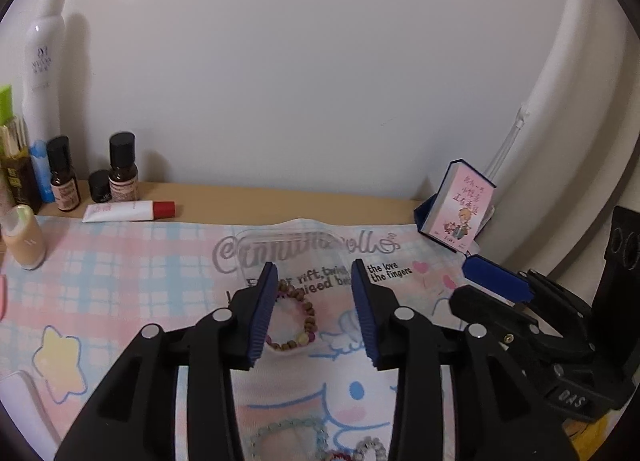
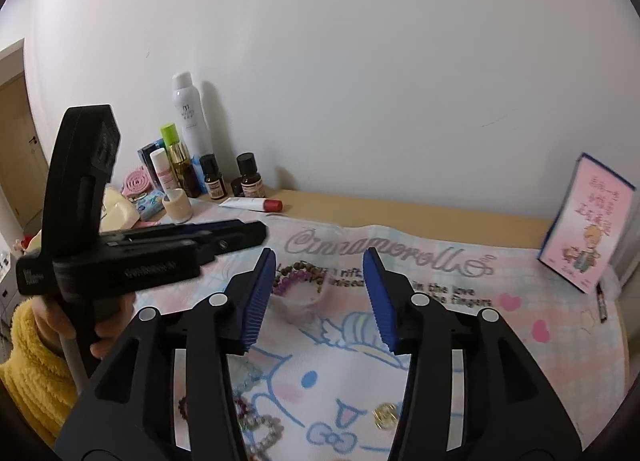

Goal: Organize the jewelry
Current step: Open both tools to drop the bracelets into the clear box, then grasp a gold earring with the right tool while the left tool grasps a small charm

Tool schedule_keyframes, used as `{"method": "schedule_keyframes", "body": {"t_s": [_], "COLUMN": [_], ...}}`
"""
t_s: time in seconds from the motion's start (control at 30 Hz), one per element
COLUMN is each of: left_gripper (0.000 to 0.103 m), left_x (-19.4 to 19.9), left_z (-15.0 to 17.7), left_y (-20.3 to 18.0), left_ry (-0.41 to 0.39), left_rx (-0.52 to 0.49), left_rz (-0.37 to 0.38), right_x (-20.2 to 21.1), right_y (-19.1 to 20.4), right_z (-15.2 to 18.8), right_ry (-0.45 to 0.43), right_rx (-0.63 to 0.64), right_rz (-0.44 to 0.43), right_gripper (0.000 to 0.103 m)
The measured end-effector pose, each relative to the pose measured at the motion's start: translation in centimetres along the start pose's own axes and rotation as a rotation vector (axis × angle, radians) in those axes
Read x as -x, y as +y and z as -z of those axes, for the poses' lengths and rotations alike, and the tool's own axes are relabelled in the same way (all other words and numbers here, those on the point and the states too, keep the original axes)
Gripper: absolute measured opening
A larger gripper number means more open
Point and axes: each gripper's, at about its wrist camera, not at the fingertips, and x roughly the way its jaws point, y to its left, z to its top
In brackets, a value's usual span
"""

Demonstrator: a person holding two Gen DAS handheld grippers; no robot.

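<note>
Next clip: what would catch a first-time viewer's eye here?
The pastel Cinnamoroll mat covering the desk, then the wooden bead bracelet lying in a clear tray between the open left gripper fingers. The right gripper hangs open too; bottles crowd the back left, a pink box leans back right.

The desk mat (image 2: pixel 440 325) bears the grey script "Cinnamoroll" and black print ending "the love" and "the fingers". The right gripper's (image 1: pixel 496 281) body reads "DAS", seen upside down. Chinese characters on the pink box (image 2: pixel 588 221) are not legible.
</note>
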Motion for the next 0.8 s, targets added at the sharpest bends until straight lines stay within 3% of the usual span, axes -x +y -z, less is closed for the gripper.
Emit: {"method": "schedule_keyframes", "body": {"t_s": [0.03,0.27,0.53,0.63,0.8], "left_gripper": [0.048,0.060,0.060,0.060,0.054], "left_x": [0.5,3.4,3.7,3.2,2.4], "left_z": [0.2,3.2,7.7,8.5,9.4], "left_y": [-0.2,-1.1,-0.1,1.0,1.9], "left_ry": [-0.002,0.014,0.074,0.112,0.132], "left_rx": [-0.009,-0.070,-0.091,-0.056,-0.063], "left_rz": [-0.001,-0.052,-0.136,-0.129,-0.164], "right_x": [0.4,1.6,2.0,2.7,3.0], "right_y": [-0.3,-2.4,-3.3,-3.3,-2.6], "right_z": [0.4,4.7,9.9,11.7,13.9], "right_ry": [0.002,0.049,0.112,0.128,0.167], "right_rx": [-0.006,-0.069,-0.112,-0.134,-0.118], "right_rz": [0.004,0.034,0.036,0.009,-0.029], "right_gripper": [0.052,0.053,0.052,0.049,0.037]}}
